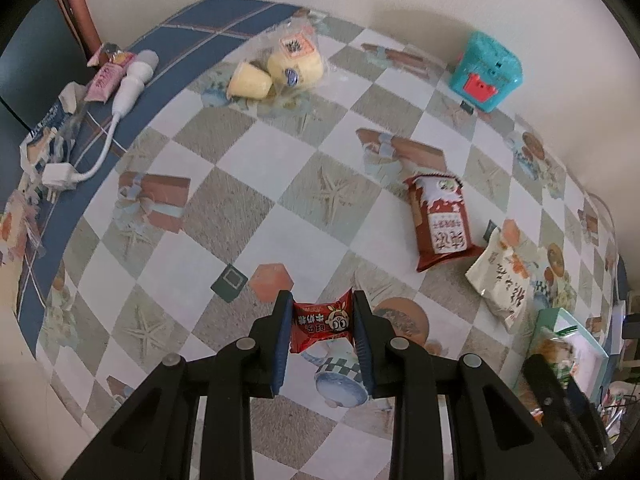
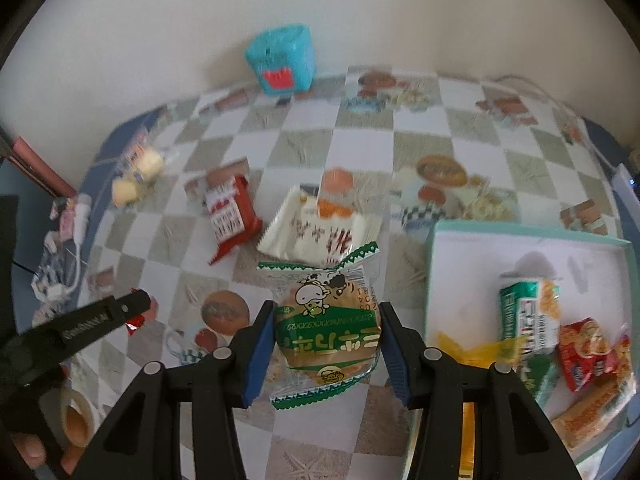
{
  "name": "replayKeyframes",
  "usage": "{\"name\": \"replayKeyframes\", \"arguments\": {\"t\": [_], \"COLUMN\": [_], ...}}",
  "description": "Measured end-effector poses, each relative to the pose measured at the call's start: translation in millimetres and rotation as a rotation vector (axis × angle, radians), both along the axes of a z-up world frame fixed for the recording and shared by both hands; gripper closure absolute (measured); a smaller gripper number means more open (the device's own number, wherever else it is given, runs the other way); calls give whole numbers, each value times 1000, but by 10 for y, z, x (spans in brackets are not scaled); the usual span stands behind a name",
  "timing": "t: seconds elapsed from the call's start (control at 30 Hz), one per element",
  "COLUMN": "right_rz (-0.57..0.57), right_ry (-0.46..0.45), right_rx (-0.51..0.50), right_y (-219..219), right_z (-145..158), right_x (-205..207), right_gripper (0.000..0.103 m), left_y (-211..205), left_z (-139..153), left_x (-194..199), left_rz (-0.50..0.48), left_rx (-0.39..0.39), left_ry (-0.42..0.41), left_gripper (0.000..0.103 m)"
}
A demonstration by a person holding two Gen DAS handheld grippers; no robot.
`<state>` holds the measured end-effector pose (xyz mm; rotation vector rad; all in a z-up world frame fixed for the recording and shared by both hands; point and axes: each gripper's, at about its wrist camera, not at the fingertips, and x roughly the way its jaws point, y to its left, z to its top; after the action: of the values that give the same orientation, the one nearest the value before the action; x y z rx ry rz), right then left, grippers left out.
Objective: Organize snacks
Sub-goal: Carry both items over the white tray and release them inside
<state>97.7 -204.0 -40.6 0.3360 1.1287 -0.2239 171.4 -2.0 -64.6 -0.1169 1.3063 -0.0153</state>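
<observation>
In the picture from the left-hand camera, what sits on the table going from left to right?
White charger cable → yellow pudding cups → small red candy packet in the left gripper → dark red snack pack → cream snack bag.

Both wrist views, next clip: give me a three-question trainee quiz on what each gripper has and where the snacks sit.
1. True or false: the left gripper is shut on a small red candy packet.
2. What does the right gripper hold?
A. red-brown snack bag
B. green-trimmed cake packet
C. teal toy box
3. Fill in: the white tray with the teal rim holds ____.

Key:
1. True.
2. B, the green-trimmed cake packet.
3. Several packaged snacks, among them a green-and-orange packet.
</observation>
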Motion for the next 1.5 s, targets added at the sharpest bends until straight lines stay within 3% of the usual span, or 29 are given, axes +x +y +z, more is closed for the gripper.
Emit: {"name": "replayKeyframes", "arguments": {"t": [0.47, 0.73, 0.93, 1.23, 1.5], "right_rz": [-59, -173, -325, -510, -575], "right_ry": [-107, -145, -151, -135, -96], "right_rx": [-1, -12, -51, -50, -17], "right_y": [-252, -690, -1195, -1922, -2215], "right_z": [500, 699, 821, 779, 573], "right_x": [-188, -420, -713, -1122, -1271], "right_gripper": [50, 50, 51, 50, 50], "left_y": [-266, -461, -789, -1585, -2064], "left_z": [367, 517, 580, 582, 457], "left_x": [-106, -169, -226, -403, -471], "left_rz": [-56, -86, -147, -327, -431], "left_rx": [10, -8, -3, -58, -71], "left_ry": [-88, -123, -143, -145, -119], "left_gripper": [73, 73, 73, 73, 73]}}
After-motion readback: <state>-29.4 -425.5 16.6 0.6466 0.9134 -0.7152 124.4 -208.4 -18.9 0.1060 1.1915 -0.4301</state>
